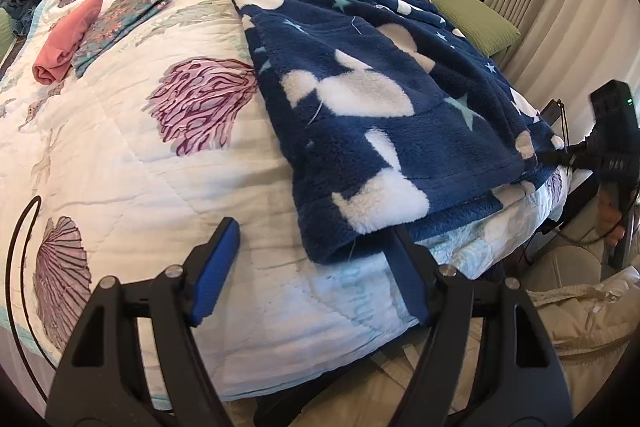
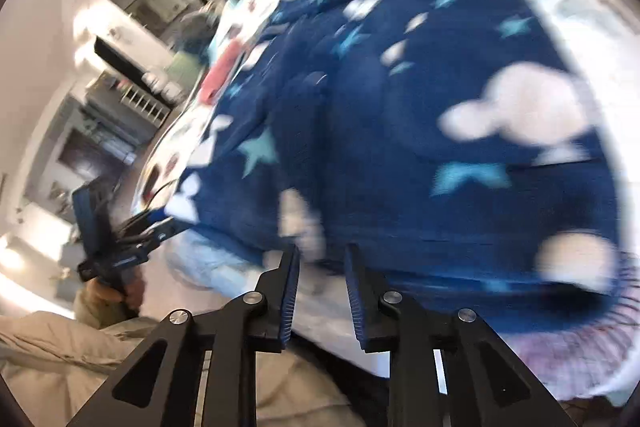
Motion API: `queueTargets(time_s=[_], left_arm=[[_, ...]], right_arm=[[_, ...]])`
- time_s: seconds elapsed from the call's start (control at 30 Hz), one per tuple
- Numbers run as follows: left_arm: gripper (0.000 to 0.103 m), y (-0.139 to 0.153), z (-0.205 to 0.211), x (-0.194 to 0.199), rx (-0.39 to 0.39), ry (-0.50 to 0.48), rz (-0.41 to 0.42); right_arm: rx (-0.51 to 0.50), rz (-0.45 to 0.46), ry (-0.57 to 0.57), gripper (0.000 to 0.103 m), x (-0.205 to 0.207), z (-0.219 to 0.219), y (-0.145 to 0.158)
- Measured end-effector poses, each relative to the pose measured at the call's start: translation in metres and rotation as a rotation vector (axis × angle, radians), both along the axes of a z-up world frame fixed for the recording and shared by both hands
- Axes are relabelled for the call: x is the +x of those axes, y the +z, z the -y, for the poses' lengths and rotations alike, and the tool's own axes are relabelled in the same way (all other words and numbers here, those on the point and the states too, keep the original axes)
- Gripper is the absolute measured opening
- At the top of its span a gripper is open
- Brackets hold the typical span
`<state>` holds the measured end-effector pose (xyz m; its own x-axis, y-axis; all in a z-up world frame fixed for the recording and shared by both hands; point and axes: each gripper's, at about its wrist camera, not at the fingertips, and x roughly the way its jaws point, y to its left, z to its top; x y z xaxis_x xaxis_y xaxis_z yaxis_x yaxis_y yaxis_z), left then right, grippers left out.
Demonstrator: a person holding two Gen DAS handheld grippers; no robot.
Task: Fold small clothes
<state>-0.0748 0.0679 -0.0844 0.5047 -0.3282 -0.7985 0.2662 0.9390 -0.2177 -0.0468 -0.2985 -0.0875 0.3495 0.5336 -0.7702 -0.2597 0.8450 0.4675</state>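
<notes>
**Thick fleece garment on a bed, two grippers at its near edge**

A dark blue fleece (image 1: 380,99) printed with white clouds and pale stars lies on a quilted bed (image 1: 132,155), already doubled over in layers. It sits just ahead and to the right of the left gripper (image 1: 316,267), whose jaws stand wide apart and hold nothing; its right finger touches or slips just under the fleece's near corner.

The right gripper (image 2: 322,281) shows in a motion-blurred view. Its jaws stand narrow with a clear gap, and nothing seems pinched between them; the fleece's hem lies right at the fingertips. In the left view its tips meet the fleece's far right corner, though whether they grip it cannot be told.

Beyond the left gripper, to its left, rest a pink roll (image 1: 68,39) and a folded floral piece (image 1: 124,23).

The fleece looks soft, plush and bulky, fairly light, not fragile. It will likely sag and slide between its layers. Probably best taken at the two near hem corners, pinching all layers together.
</notes>
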Motion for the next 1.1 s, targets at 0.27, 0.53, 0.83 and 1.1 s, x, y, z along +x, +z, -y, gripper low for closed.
queueTargets(time_s=[0.27,0.53,0.83,1.1], left_arm=[[0.074,-0.002,0.002,0.004,-0.008,0.002,-0.003],[0.009,0.000,0.002,0.011,-0.071,-0.017,-0.018],[0.008,0.056,-0.011,-0.006,-0.077,0.006,0.139],[0.008,0.093,-0.005,0.011,-0.056,-0.015,0.254]], right_arm=[[-0.053,0.119,-0.395,0.061,-0.018,0.113,0.036],[0.138,-0.043,-0.349,0.061,-0.010,0.112,-0.020],[0.263,0.062,-0.273,0.010,-0.007,0.096,0.016],[0.339,0.138,-0.236,0.010,0.007,0.090,0.052]])
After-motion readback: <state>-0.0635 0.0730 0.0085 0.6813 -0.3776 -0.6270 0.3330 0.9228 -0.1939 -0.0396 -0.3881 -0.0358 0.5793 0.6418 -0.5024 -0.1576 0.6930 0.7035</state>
